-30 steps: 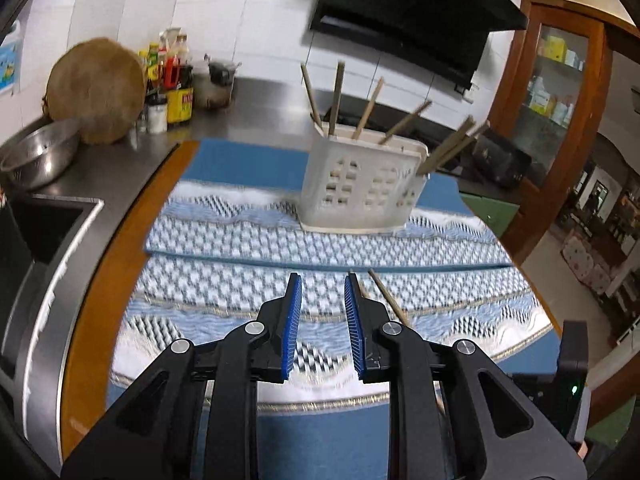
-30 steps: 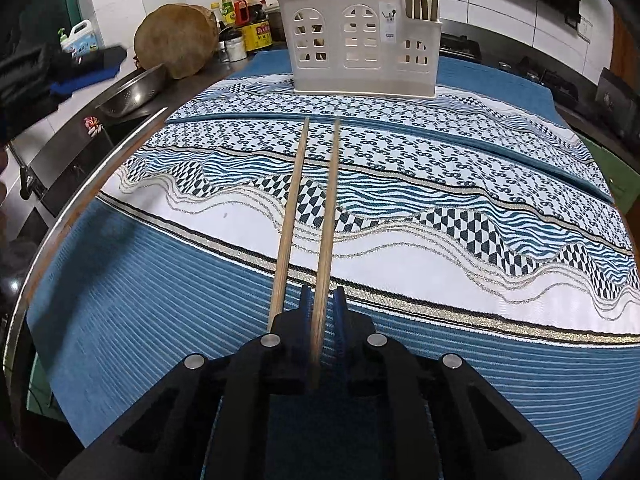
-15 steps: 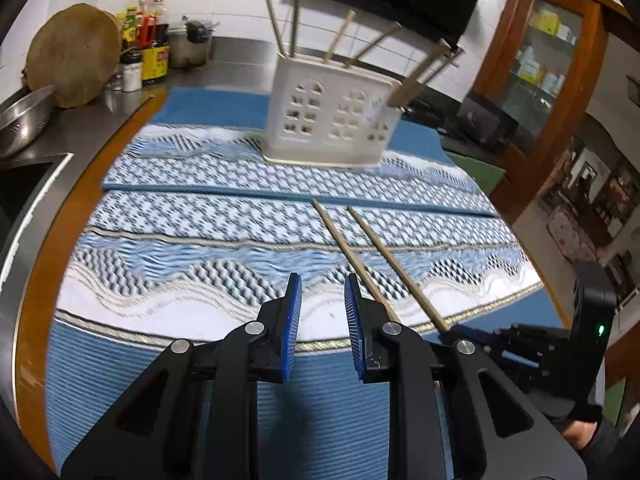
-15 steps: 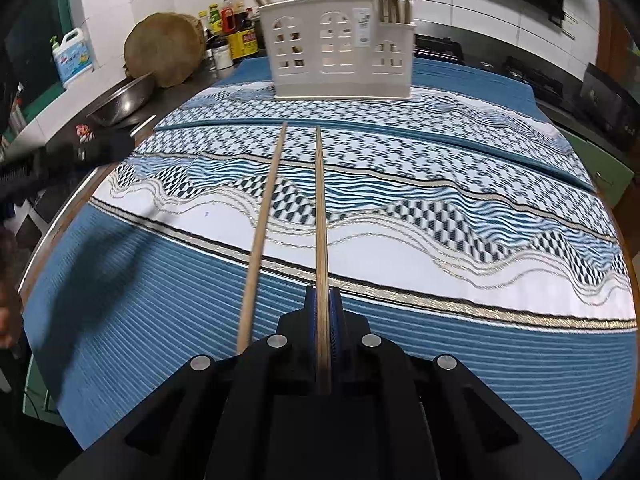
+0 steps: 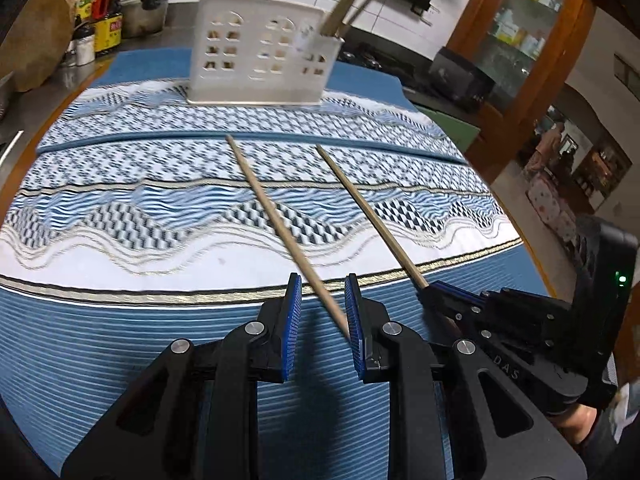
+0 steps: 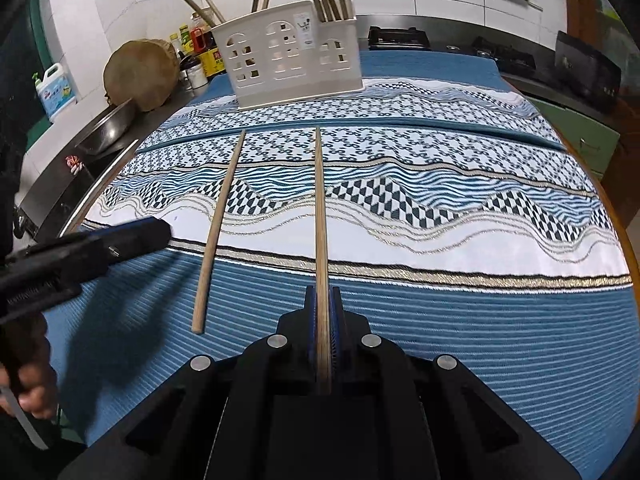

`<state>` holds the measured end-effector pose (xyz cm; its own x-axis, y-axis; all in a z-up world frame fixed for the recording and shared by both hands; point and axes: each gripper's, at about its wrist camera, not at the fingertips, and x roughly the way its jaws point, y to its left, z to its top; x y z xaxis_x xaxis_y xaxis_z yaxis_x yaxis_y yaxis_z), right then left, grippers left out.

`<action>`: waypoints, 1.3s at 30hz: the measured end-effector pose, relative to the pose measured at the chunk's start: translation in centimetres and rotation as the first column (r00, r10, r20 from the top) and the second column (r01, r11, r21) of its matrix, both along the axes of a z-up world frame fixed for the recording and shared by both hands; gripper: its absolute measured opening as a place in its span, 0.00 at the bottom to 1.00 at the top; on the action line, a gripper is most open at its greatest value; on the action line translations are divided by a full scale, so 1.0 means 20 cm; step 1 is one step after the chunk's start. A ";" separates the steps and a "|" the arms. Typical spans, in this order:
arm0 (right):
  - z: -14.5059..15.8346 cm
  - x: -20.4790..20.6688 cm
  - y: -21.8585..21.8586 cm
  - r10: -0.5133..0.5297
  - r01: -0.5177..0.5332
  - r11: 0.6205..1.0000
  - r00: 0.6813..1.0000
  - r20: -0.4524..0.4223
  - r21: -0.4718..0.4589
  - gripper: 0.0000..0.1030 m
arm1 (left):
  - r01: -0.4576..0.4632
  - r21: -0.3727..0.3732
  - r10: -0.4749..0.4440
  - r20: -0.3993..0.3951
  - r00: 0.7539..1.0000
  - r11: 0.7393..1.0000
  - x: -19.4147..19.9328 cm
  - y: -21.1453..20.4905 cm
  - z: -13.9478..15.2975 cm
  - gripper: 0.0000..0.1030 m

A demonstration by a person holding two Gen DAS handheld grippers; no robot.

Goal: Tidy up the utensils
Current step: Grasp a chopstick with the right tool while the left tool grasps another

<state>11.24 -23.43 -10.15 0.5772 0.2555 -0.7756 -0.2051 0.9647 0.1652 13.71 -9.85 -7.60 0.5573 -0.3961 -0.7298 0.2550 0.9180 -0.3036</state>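
my right claw (image 6: 323,300) is clamped on one wooden chopstick (image 6: 320,208), which runs straight out from between the blue pads over the patterned blue and white cloth (image 6: 460,216) that covers the bench. my left claw (image 5: 322,312) stands partly open with nothing gripped; the second chopstick (image 5: 276,220) lies flat on the cloth, and its near end sits in the gap between my left pads, close to the right-hand one. whether that pad touches it i cannot tell. the two sticks lie apart, both pointing roughly toward the white perforated utensil holder (image 6: 288,60) at the far side of the cloth, which has more chopsticks standing in it. bottles (image 5: 100,16) and a round wooden block (image 6: 140,74) sit beyond, by the wall.
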 end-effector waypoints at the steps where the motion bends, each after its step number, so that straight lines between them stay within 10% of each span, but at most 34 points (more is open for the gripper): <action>1: 0.00 0.00 -0.01 -0.001 0.001 1.000 1.000 -0.001 0.008 0.06 | -0.003 0.008 0.003 -0.003 1.000 1.000 0.01 -0.02 -0.01 0.22; 27: 0.00 -0.02 -0.05 -0.012 0.011 0.999 1.000 0.009 0.047 0.07 | -0.063 0.200 0.066 -0.012 0.998 0.978 0.04 -0.09 -0.10 0.16; 39: -0.01 -0.04 0.01 0.010 -0.009 1.000 0.999 0.036 -0.021 0.15 | -0.082 0.175 0.086 -0.015 0.996 0.981 0.02 0.00 -0.11 0.17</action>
